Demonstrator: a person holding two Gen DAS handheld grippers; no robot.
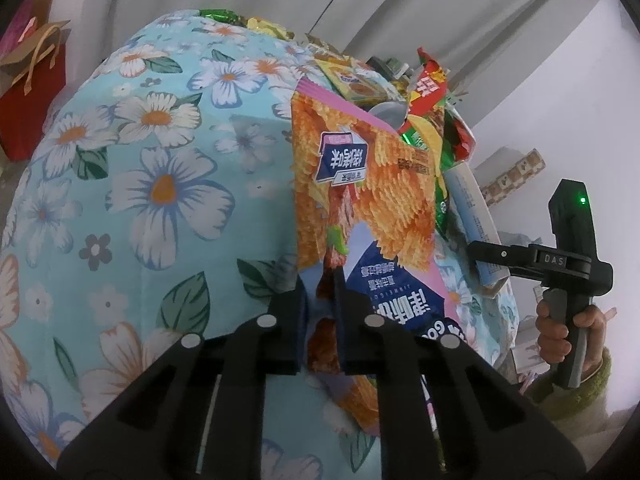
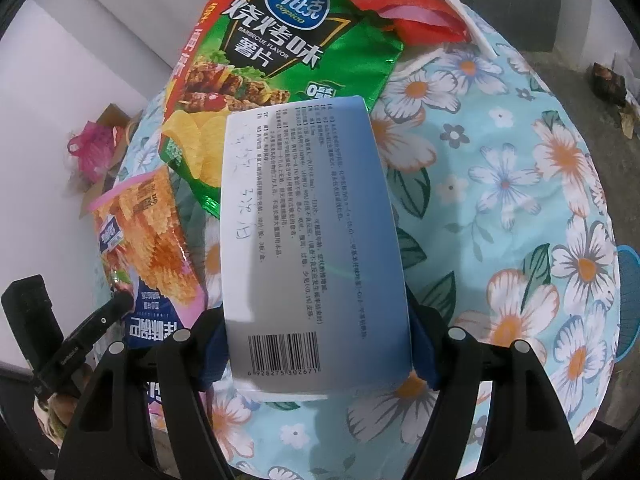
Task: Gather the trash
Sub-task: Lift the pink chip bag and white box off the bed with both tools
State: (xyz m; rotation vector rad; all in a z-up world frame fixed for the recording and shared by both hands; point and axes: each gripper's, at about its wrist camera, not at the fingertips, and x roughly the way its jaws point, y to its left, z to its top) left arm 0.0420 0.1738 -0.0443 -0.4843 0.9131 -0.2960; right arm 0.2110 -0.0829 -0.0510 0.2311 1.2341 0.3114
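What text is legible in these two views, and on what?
"copico", "BARBECUE FLAVOR": green foil chip bag, with large Chinese characters.
"6928275302671": under the barcode on the white-and-blue cardboard box; its fine print is too small.
"DAS": right gripper body, left wrist view.
Orange-and-blue snack bag in the left gripper: inverted Chinese, partly hidden.

Green crisp bag (image 2: 276,64), at 12 o'clock in the right wrist view: blue oval logo reading "可比克 copico", large white "烧烤味", "BARBECUE FLAVOR" and "薯片". White-and-blue carton (image 2: 312,248), centre: dense small Chinese print, too fine to read, and a barcode at 6 o'clock numbered "6928275302671". Orange snack bag (image 1: 360,184), centre of the left wrist view: upside-down Chinese print with "JINWEIGE", not clearly legible. Right tool (image 1: 496,260), at 3 o'clock in the left wrist view: a small plate marked "DAS".
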